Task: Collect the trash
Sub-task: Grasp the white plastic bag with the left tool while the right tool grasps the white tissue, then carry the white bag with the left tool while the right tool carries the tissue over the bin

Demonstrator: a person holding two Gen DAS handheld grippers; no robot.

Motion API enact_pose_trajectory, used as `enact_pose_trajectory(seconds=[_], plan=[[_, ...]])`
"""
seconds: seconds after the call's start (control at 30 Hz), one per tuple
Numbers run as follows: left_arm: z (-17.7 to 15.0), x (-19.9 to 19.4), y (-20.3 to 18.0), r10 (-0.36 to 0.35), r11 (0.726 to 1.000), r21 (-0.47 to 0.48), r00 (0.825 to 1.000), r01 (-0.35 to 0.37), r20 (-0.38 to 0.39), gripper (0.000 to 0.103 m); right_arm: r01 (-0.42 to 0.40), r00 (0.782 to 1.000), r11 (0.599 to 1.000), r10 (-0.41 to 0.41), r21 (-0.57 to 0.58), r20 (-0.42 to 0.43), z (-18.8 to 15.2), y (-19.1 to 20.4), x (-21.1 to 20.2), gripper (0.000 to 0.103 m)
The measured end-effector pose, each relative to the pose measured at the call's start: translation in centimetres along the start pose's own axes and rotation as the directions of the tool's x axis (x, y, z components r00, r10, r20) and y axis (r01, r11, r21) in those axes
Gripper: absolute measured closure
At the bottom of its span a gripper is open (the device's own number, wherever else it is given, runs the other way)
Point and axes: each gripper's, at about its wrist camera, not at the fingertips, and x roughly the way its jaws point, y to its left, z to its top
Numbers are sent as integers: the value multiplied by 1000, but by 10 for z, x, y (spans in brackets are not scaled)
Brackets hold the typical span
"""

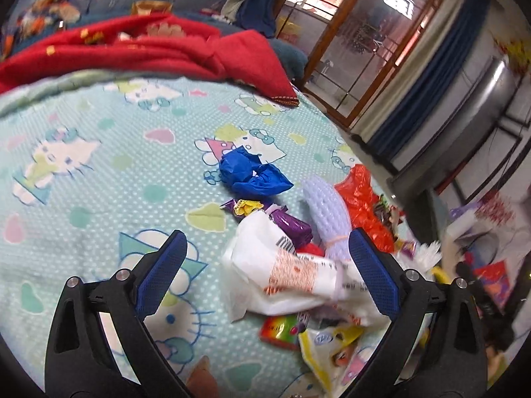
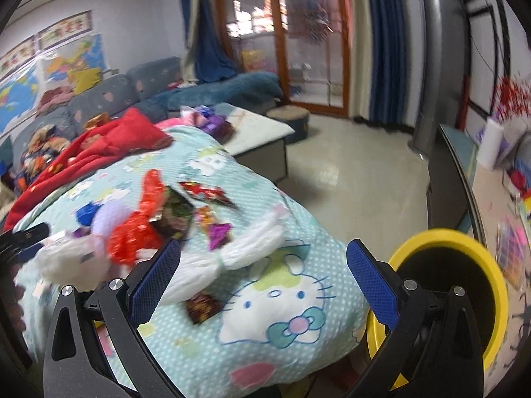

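Trash lies scattered on a light blue cartoon-cat blanket (image 1: 99, 172). In the left wrist view my left gripper (image 1: 265, 248) is open just above a crumpled white plastic bag (image 1: 285, 272), with a blue bag (image 1: 252, 172), a purple wrapper (image 1: 292, 227), a pale foam net (image 1: 328, 212) and a red bag (image 1: 365, 199) beyond it. In the right wrist view my right gripper (image 2: 264, 262) is open above the blanket's near corner, close to a white foam net (image 2: 232, 252) and a dark wrapper (image 2: 202, 305). A yellow-rimmed bin (image 2: 464, 285) stands at the lower right, partly behind the right finger.
A red quilt (image 1: 149, 46) lies at the far end of the blanket, with a blue-grey sofa (image 2: 132, 89) behind. More wrappers (image 2: 205, 192) sit mid-blanket. A low table (image 2: 259, 126), open tiled floor (image 2: 358, 179) and a cluttered counter (image 2: 497, 179) lie to the right.
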Motion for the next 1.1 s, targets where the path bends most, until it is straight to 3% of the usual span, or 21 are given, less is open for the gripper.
enact_pose_trajectory(seconds=[0.13, 0.27, 0.37, 0.53, 0.63, 0.83, 0.93, 0.97, 1.1], plan=[[1, 13, 9, -15, 998, -54, 999, 13, -51, 15, -8, 998, 996, 13, 88, -60, 4, -13, 20, 6], [1, 17, 16, -64, 993, -105, 994, 55, -86, 30, -51, 990, 984, 72, 171, -120, 10, -19, 44, 15], [-1, 19, 18, -74, 992, -112, 992, 63, -99, 33, -83, 979, 970, 122, 227, -161, 10, -21, 59, 28], [-2, 21, 25, -102, 985, -152, 988, 84, -118, 33, -143, 958, 946, 207, 292, -201, 7, -19, 70, 67], [-4, 20, 26, -121, 982, -163, 984, 98, -133, 33, -159, 957, 946, 218, 282, -190, 5, -18, 63, 78], [-8, 12, 20, -142, 982, -144, 980, 121, -140, 53, -173, 966, 950, 215, 261, -143, 4, -17, 48, 85], [-8, 8, 13, -132, 986, -117, 980, 116, -146, 58, -180, 969, 953, 215, 243, -126, 5, -16, 40, 85], [-7, 5, 12, -133, 986, -114, 981, 118, -138, 66, -181, 970, 954, 214, 238, -118, 6, -15, 38, 85], [0, -13, 7, -135, 988, -87, 986, 126, -96, 66, -208, 969, 953, 231, 218, -85, 10, -13, 24, 85]])
